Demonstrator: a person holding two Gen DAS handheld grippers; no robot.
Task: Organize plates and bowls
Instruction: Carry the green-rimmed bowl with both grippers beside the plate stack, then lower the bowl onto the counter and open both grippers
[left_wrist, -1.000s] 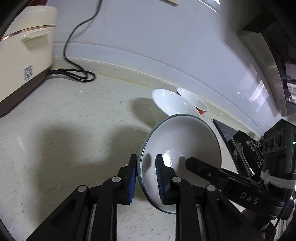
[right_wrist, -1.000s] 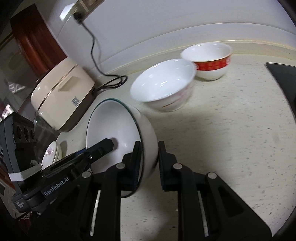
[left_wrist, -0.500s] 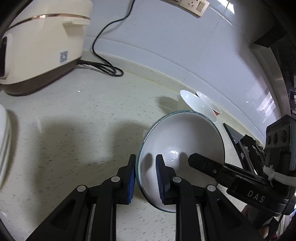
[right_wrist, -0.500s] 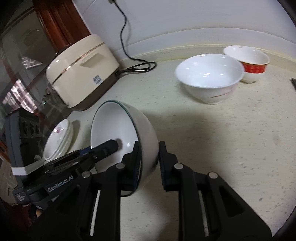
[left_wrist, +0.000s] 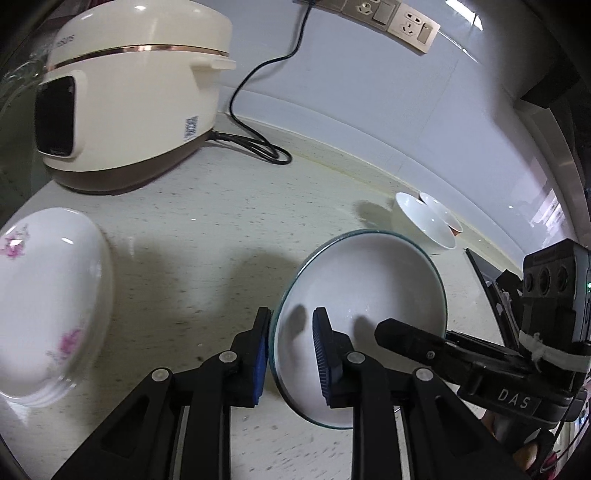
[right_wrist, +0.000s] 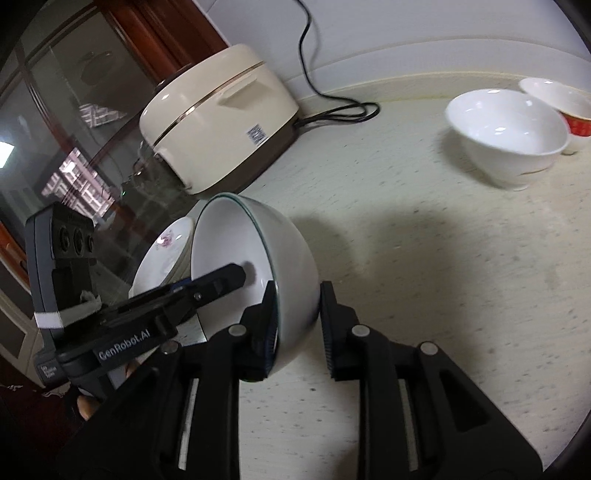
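A white bowl with a thin green rim (left_wrist: 364, 295) is tilted on its side and held above the counter by both grippers; it also shows in the right wrist view (right_wrist: 258, 266). My left gripper (left_wrist: 291, 347) is shut on the bowl's rim, one finger inside and one outside. My right gripper (right_wrist: 299, 317) is shut on the opposite rim in the same way. A stack of white plates with pink flowers (left_wrist: 44, 302) lies at the left, also seen behind the bowl in the right wrist view (right_wrist: 162, 254). A plain white bowl (right_wrist: 506, 136) and a red-banded bowl (right_wrist: 565, 110) stand far right.
A cream rice cooker (left_wrist: 129, 99) stands at the back left with its black cord (left_wrist: 258, 147) trailing on the counter. A wall socket strip (left_wrist: 391, 18) is above. A dark stove edge (left_wrist: 484, 273) lies at the right. A glass cabinet door (right_wrist: 66, 122) is at the left.
Both grippers have carried the bowl leftward across the counter. The rice cooker and flowered plates are now close, and the two bowls have receded to the right.
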